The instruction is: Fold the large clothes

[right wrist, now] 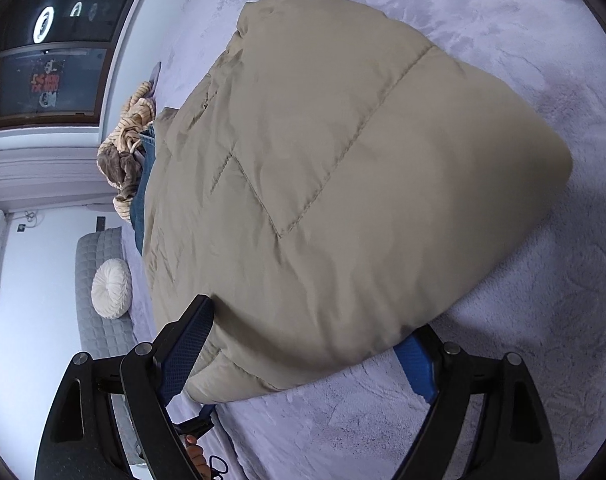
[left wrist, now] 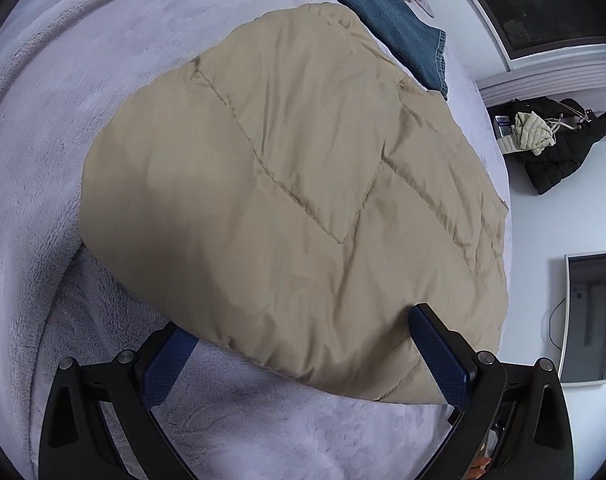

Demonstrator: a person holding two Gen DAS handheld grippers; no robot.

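A beige quilted puffer jacket (left wrist: 295,184) lies folded into a thick bundle on the lavender fleece bed cover (left wrist: 63,128). My left gripper (left wrist: 303,344) is open, its blue-padded fingers (left wrist: 439,352) straddling the jacket's near edge; the left finger is partly hidden under the fabric. In the right wrist view the same jacket (right wrist: 343,184) fills the middle. My right gripper (right wrist: 307,344) is open too, with its fingers (right wrist: 187,344) on either side of the jacket's near edge; the right finger is partly tucked under the bundle. Neither gripper pinches the fabric.
Blue jeans (left wrist: 387,12) and a tan striped plush garment (right wrist: 131,140) lie at the far side of the bed. A black coat with a cream garment (left wrist: 559,144) hangs by the wall. A grey bench with a white round cushion (right wrist: 111,288) stands beside the bed.
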